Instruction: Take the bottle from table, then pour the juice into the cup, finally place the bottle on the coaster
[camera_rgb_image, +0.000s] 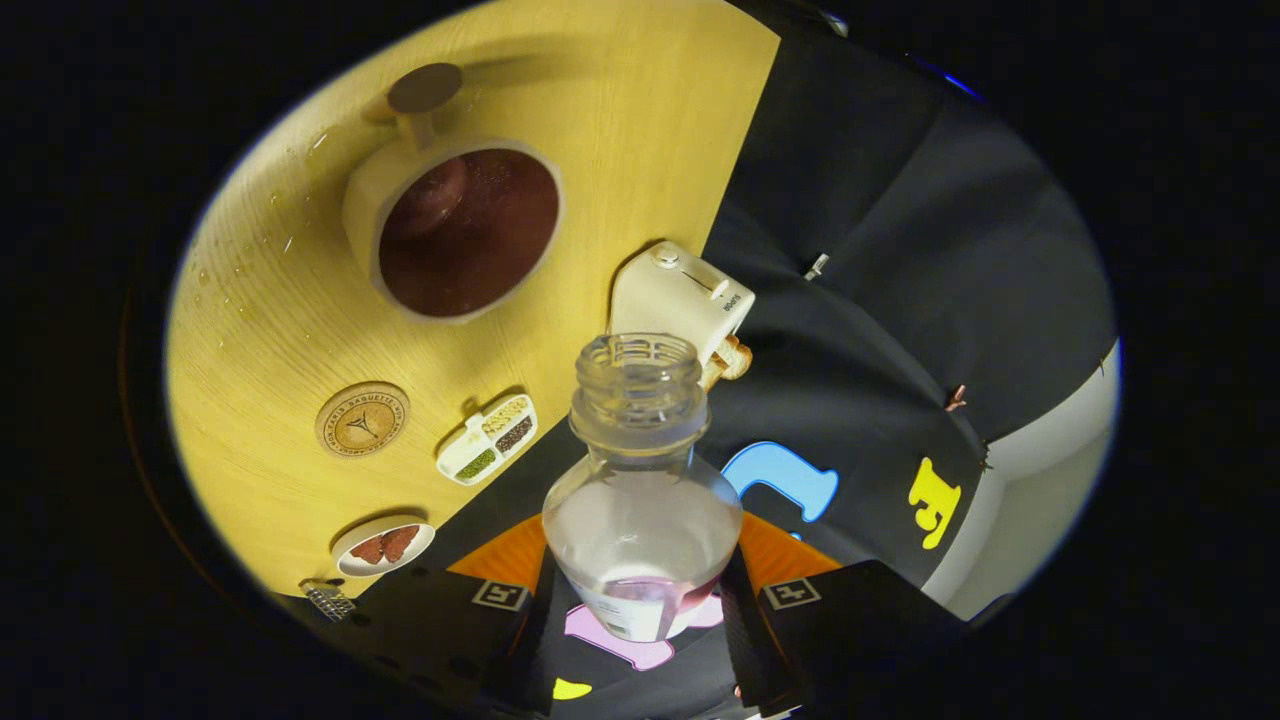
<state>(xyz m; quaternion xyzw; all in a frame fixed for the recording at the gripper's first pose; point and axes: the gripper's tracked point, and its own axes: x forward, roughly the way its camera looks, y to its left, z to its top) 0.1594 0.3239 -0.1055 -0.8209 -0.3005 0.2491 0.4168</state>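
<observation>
Between claw (645, 600) fingers — bottle (640, 500), gripped | cup (460, 230) beyond — full

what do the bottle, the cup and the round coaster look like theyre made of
Bottle, shut between the gripper fingers: clear plastic, likely; see-through, threaded neck.
Cup: glossy pale ceramic or plastic; dark juice inside.
Coaster: wood or cork, probably; matte tan with an engraved design.
</observation>
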